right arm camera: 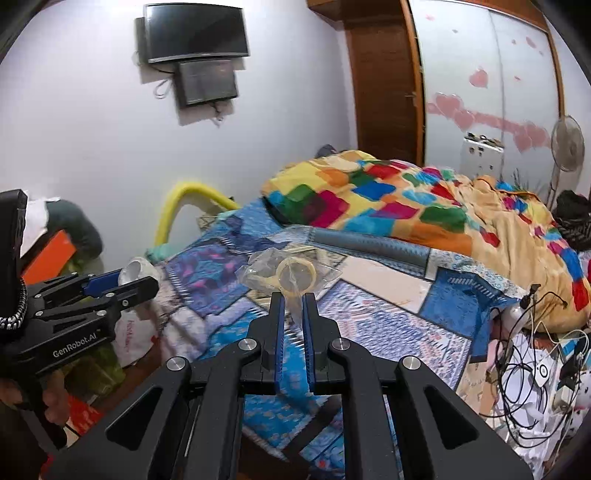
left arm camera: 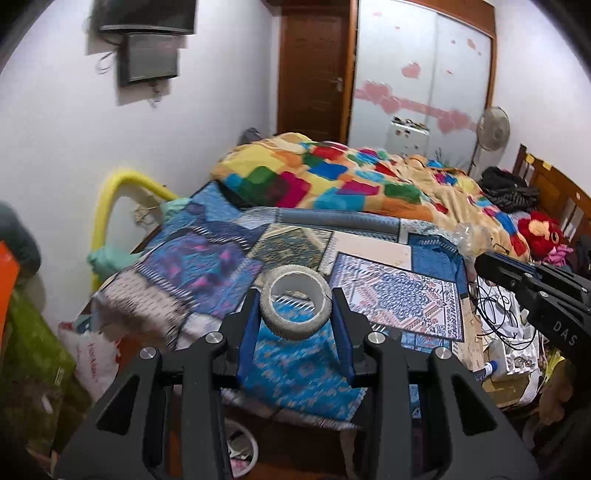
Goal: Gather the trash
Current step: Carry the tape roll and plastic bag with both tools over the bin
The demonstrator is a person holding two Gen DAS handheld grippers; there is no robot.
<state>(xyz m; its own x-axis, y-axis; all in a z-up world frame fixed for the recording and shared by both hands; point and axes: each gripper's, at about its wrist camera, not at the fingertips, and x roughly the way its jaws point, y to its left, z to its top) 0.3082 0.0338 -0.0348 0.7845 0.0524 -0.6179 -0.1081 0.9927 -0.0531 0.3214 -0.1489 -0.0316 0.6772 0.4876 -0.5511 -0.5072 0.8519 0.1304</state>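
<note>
Two pieces of trash are held above the patchwork-covered bed (left arm camera: 207, 258). A grey-white, rough-textured hollow ring (left arm camera: 295, 302) is clamped between the blue pads of the left hand-held gripper (left arm camera: 295, 314), low in the centre of the left view. A crumpled clear plastic wrapper (right arm camera: 290, 275), with a yellowish ring inside, is pinched by the narrowly closed right hand-held gripper (right arm camera: 293, 306). Only the left view shows a white bin (left arm camera: 242, 448) at the lower edge; only the right view shows the upper wall screen (right arm camera: 194, 33) whole.
</note>
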